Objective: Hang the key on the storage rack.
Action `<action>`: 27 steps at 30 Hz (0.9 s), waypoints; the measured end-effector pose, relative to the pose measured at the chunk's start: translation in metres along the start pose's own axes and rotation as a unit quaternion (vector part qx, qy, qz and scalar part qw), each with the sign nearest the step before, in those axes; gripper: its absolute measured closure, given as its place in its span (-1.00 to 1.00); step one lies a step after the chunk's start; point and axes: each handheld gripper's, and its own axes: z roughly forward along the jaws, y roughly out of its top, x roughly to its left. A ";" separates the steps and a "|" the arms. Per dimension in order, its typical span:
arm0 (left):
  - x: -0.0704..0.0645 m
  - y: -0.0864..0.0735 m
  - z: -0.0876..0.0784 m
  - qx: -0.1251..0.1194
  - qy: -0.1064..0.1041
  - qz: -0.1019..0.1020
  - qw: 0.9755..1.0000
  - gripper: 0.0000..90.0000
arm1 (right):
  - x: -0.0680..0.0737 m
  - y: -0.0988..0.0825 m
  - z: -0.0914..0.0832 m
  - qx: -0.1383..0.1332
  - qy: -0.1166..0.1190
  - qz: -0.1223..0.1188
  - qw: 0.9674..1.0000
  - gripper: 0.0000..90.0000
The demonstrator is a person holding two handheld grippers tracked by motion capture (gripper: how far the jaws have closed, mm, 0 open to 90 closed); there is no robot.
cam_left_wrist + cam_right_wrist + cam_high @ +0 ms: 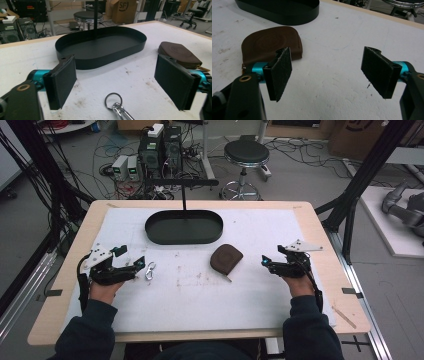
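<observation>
Carabiner (117, 106) lies just ahead of the left hand-held gripper (115, 80), jaws wide, empty.

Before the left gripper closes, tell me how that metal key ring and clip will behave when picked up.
The key ring and clip is bare metal and lies flat on the white mat, so it will probably be hard and slick against the pads. Ring and clip look loosely linked, so one part will likely dangle and swing. It looks thin, so the open left gripper may scrape the mat.
</observation>
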 end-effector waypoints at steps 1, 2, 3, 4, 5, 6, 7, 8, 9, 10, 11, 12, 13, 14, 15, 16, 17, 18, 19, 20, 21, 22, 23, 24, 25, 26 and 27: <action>-0.002 0.000 0.000 0.007 -0.004 0.004 1.000 -0.62 | 0.003 0.000 -0.001 0.001 -0.002 -0.006 1.000 -0.44; -0.003 -0.001 0.001 0.011 -0.004 0.006 1.000 -0.62 | 0.005 0.000 -0.002 0.002 -0.002 -0.007 1.000 -0.44; -0.004 -0.001 0.002 0.018 -0.002 0.009 1.000 -0.62 | 0.006 0.000 -0.002 0.003 -0.002 -0.010 1.000 -0.45; -0.004 -0.002 0.004 0.026 -0.001 0.011 1.000 -0.62 | 0.008 0.000 -0.002 0.001 -0.002 -0.012 1.000 -0.44; -0.004 -0.003 0.005 0.032 0.000 0.010 0.999 -0.62 | 0.008 0.000 -0.003 0.001 -0.002 -0.013 1.000 -0.44; -0.004 -0.003 0.005 0.032 0.000 0.010 0.999 -0.59 | 0.008 0.000 -0.003 0.001 -0.002 -0.013 1.000 -0.44; -0.004 -0.005 0.008 0.043 -0.002 0.009 0.999 -0.55 | 0.008 0.000 -0.003 0.000 -0.003 -0.012 1.000 -0.44; -0.004 -0.006 0.010 0.051 -0.003 0.008 0.999 -0.50 | 0.008 0.000 -0.002 0.000 -0.004 -0.012 1.000 -0.44; -0.004 -0.008 0.011 0.058 -0.005 0.006 0.998 -0.46 | 0.007 0.000 -0.001 0.001 -0.002 -0.011 1.000 -0.45; -0.004 -0.009 0.014 0.065 -0.010 0.003 0.998 -0.41 | 0.006 0.000 0.000 0.003 -0.002 -0.009 1.000 -0.45; -0.004 -0.011 0.016 0.073 -0.011 0.000 0.997 -0.35 | 0.005 -0.001 0.000 0.003 -0.002 -0.010 1.000 -0.44; -0.005 -0.012 0.019 0.083 -0.012 -0.004 0.996 -0.30 | 0.005 -0.001 0.001 0.005 0.000 -0.005 1.000 -0.45; -0.006 -0.013 0.022 0.091 -0.016 -0.005 0.996 -0.26 | 0.004 -0.001 0.002 0.006 0.002 -0.006 1.000 -0.45; -0.008 -0.014 0.025 0.100 -0.018 -0.002 0.995 -0.22 | 0.004 -0.002 0.002 0.005 0.002 -0.003 1.000 -0.45; -0.010 -0.015 0.029 0.106 -0.019 0.004 0.994 -0.18 | 0.004 -0.002 0.002 0.006 0.002 -0.002 1.000 -0.45; -0.012 -0.016 0.032 0.111 -0.020 0.004 0.994 -0.16 | 0.004 -0.002 0.002 0.006 0.003 -0.002 1.000 -0.45; -0.013 -0.016 0.034 0.117 -0.020 0.006 0.993 -0.16 | 0.004 -0.002 0.002 0.006 0.003 -0.002 1.000 -0.44; -0.013 -0.016 0.034 0.117 -0.020 0.006 0.993 -0.12 | 0.004 -0.002 0.002 0.006 0.003 -0.002 1.000 -0.44; -0.015 -0.018 0.039 0.128 -0.015 0.006 0.992 -0.07 | 0.005 -0.002 0.001 0.006 0.004 -0.002 1.000 -0.45; -0.015 -0.018 0.039 0.128 -0.015 0.006 0.992 -0.05 | 0.005 -0.002 0.002 0.005 0.005 -0.003 1.000 -0.45; -0.015 -0.020 0.043 0.147 -0.008 0.007 0.989 -0.01 | 0.005 -0.002 0.002 0.006 0.004 -0.002 1.000 -0.45; -0.015 -0.021 0.045 0.157 -0.003 0.007 0.988 0.03 | 0.005 -0.001 0.002 0.006 0.004 -0.003 1.000 -0.45; -0.015 -0.023 0.046 0.166 0.002 0.007 0.986 0.07 | 0.005 -0.002 0.002 0.007 0.005 -0.003 1.000 -0.44; -0.014 -0.024 0.047 0.172 0.003 0.008 0.985 0.08 | 0.006 -0.002 0.003 0.009 0.004 -0.001 1.000 -0.45; -0.013 -0.025 0.048 0.177 0.005 0.007 0.984 0.12 | 0.006 -0.001 0.003 0.008 0.005 -0.003 1.000 -0.45; -0.013 -0.025 0.048 0.177 0.005 0.007 0.984 0.15 | 0.006 -0.001 0.003 0.008 0.005 -0.003 1.000 -0.45; -0.011 -0.026 0.051 0.185 0.007 0.003 0.983 0.18 | 0.006 -0.001 0.005 0.011 0.005 -0.004 1.000 -0.44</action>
